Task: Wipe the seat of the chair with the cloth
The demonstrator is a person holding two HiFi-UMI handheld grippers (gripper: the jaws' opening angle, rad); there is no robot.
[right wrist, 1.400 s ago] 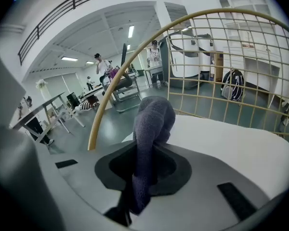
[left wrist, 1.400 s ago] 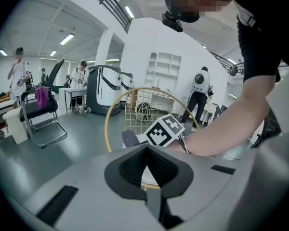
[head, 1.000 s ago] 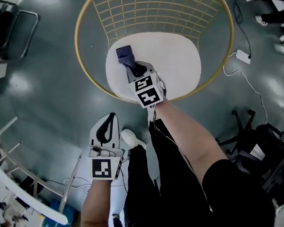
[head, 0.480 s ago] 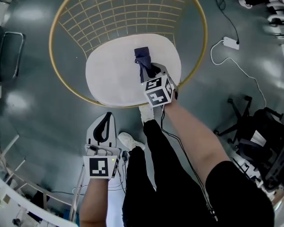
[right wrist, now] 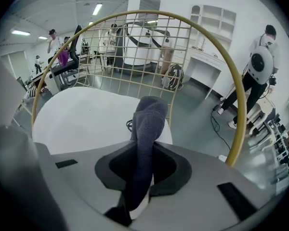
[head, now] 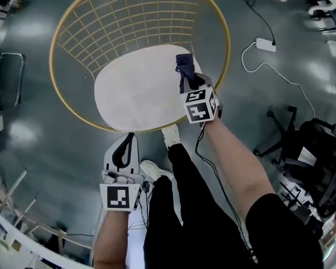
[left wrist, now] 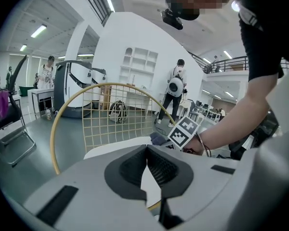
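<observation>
Chair (head: 73, 102): a round chair with a gold ring for a rim and a back made of thin gold wires in squares. It stands on a dark grey floor (head: 39, 144).

Seat (head: 137, 88): white and smooth, in the middle of the gold ring.

Cloth (head: 184, 67): dark blue and soft. It is at the right edge of the seat, close to the gold rim. In the right gripper view the cloth (right wrist: 148, 121) sticks up and out from between the jaws, over the white seat (right wrist: 82, 117). I cannot tell if its end touches the seat.

Right gripper (head: 188, 82): reaches over the right side of the seat. Its jaws are squeezed tight on the cloth, as the right gripper (right wrist: 142, 163) shows in its own view.

Left gripper (head: 126, 143): held low over the floor, in front of the chair and apart from the seat. In its own view the left gripper (left wrist: 147, 152) has its jaw tips pressed together with nothing between them.

Person: black trousers (head: 179, 206) and a white shoe (head: 152, 166) near the chair's front edge.

Other things: a white plug box (head: 265, 43) with a wire lies on the floor to the right. A black office chair (head: 316, 161) stands further right. A person with a backpack (right wrist: 260, 61) stands past the chair.
</observation>
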